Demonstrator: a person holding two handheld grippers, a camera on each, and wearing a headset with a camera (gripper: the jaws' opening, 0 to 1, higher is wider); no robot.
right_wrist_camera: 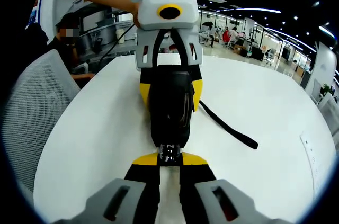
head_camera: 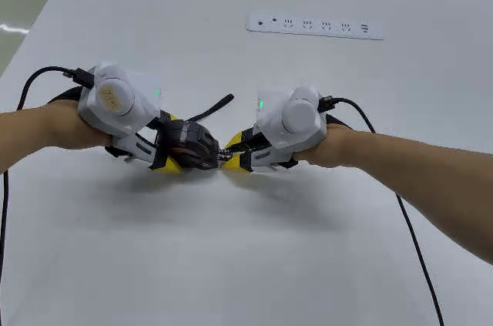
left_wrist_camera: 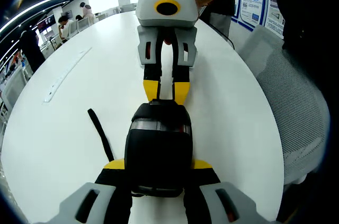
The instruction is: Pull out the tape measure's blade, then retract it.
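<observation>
Facing each other low over the white table (head_camera: 231,264), two hand-held grippers meet at the tape measure (head_camera: 192,145) near the middle of the head view. The left gripper (head_camera: 173,143) clamps the case from both sides, its yellow pads (left_wrist_camera: 114,164) pressed against the flanks. The case is black and blocky with rounded corners and a glossy band across its top, seen close up in the left gripper view (left_wrist_camera: 159,150). A black wrist strap (head_camera: 216,106) trails from the case and lies on the table, pointing away from the person. The right gripper (head_camera: 233,152) has its jaws nearly together, pinching the small metal hook (right_wrist_camera: 168,152) at the blade's end. The hook sits just at the mouth of the case (right_wrist_camera: 169,102). Whether the case touches the table cannot be told. A white power strip (head_camera: 316,25) lies well apart at the far side of the table. Black cables (head_camera: 408,226) run back from both grippers.
</observation>
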